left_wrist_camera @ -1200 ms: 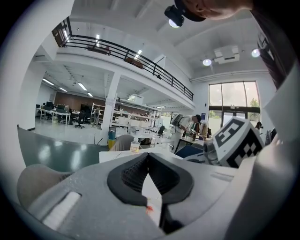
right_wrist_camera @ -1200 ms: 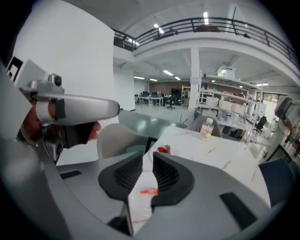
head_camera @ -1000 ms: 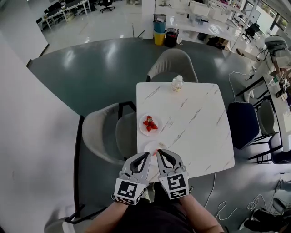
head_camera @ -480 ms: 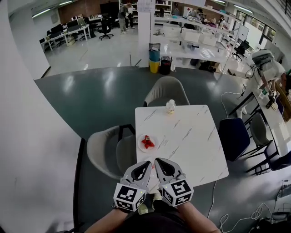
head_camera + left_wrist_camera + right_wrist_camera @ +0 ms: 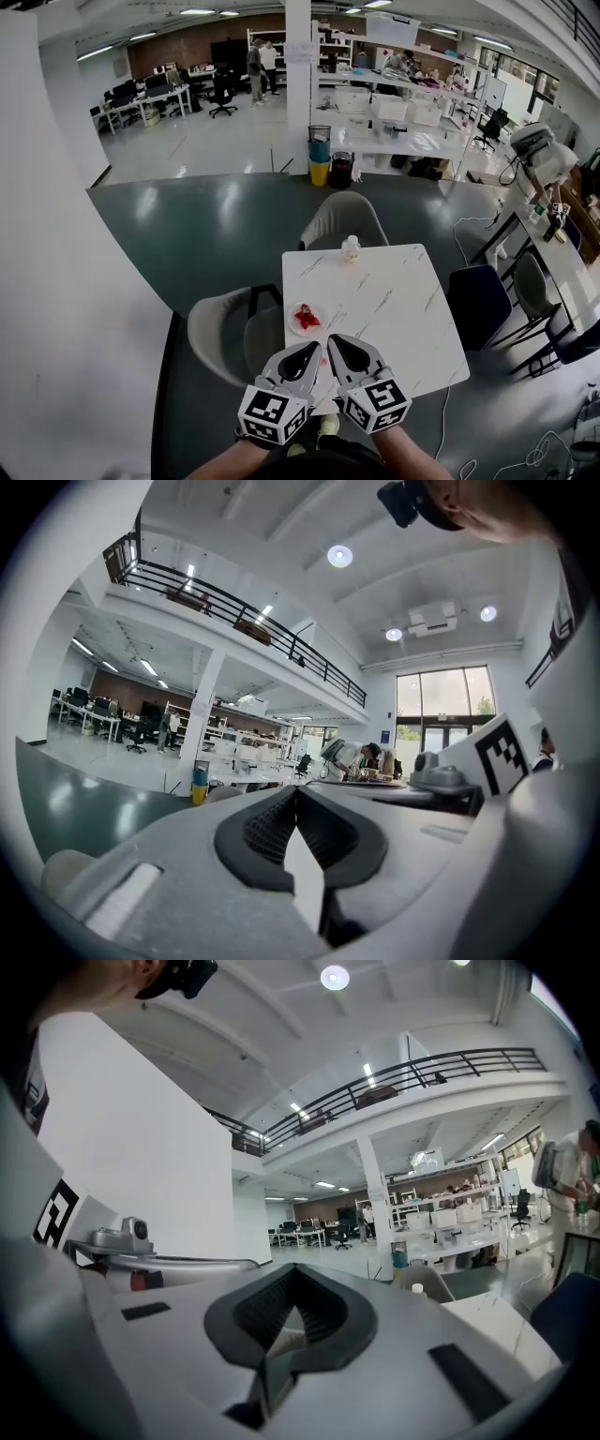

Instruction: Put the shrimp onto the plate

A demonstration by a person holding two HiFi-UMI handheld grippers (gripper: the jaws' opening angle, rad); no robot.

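Observation:
On the left part of the white marble table [image 5: 394,300] stands a small white plate [image 5: 294,323] with red shrimp [image 5: 307,318] on it. Both grippers are held side by side over the table's near edge, a little nearer than the plate. My left gripper [image 5: 313,348] is shut, its tips meeting with nothing between them [image 5: 296,790]. My right gripper [image 5: 334,340] is shut and empty too [image 5: 296,1268]. Both gripper views look out level over the hall, and neither shows the shrimp or the plate.
A small pale bottle [image 5: 351,248] stands at the table's far edge. One grey chair [image 5: 343,217] is behind the table and another [image 5: 228,333] on its left. A dark blue chair [image 5: 477,305] stands at the right. Cables [image 5: 539,450] lie on the floor.
The head view has tilted up, so more of the hall shows and the table looks smaller. Both grippers stay shut, side by side at the near edge.

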